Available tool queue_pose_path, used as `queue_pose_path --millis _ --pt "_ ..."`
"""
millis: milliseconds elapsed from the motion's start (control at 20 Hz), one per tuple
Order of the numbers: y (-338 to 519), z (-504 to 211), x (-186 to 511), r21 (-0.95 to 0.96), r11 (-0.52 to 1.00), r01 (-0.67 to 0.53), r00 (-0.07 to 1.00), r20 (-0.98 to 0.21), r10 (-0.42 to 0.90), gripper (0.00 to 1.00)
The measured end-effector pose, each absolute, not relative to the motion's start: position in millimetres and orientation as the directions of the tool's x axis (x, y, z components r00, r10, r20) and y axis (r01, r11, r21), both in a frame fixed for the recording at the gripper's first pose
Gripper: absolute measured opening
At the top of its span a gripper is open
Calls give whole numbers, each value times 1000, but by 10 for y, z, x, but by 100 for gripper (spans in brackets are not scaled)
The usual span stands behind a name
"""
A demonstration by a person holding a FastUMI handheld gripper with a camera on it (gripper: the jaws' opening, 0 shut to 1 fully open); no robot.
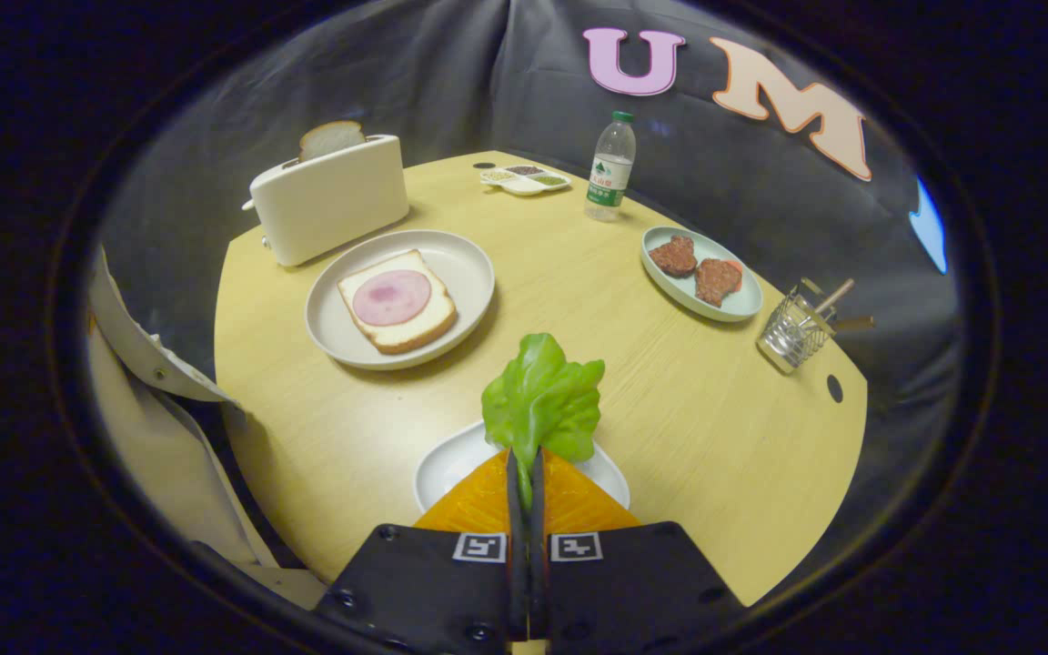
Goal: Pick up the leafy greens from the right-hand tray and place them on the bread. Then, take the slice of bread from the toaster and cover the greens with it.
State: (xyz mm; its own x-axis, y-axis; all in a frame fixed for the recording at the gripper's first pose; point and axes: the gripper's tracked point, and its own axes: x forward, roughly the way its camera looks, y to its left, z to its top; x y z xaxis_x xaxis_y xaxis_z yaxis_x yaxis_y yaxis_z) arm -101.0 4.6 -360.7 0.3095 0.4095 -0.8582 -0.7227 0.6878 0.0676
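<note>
One leaf held, bread ahead to the left

Gripper view: the gripper (525, 478) is clamped on the greens (544, 400), both fingers pressing the stem, the leaf standing up beyond the tips, above the tray (438, 473). The bread (397, 302), with ham on it, lies on a plate (469, 264) beyond and to the left of the fingers. The toaster (328, 197) with its slice (331, 138) stands behind that plate. I judge the next move goes forward and left.

Claw (525, 473) clamped on leafy greens (542, 400) above white tray (442, 473), bread (397, 309) on plate beyond
</note>
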Motion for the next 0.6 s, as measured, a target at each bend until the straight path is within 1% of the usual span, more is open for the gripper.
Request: queue_pose_path --millis 400,600 --pt "720 -3295 -901 40 651 -758 342 -826 449 4" --pt "1053 -3220 -880 48 626 -778 332 -815 475 4"
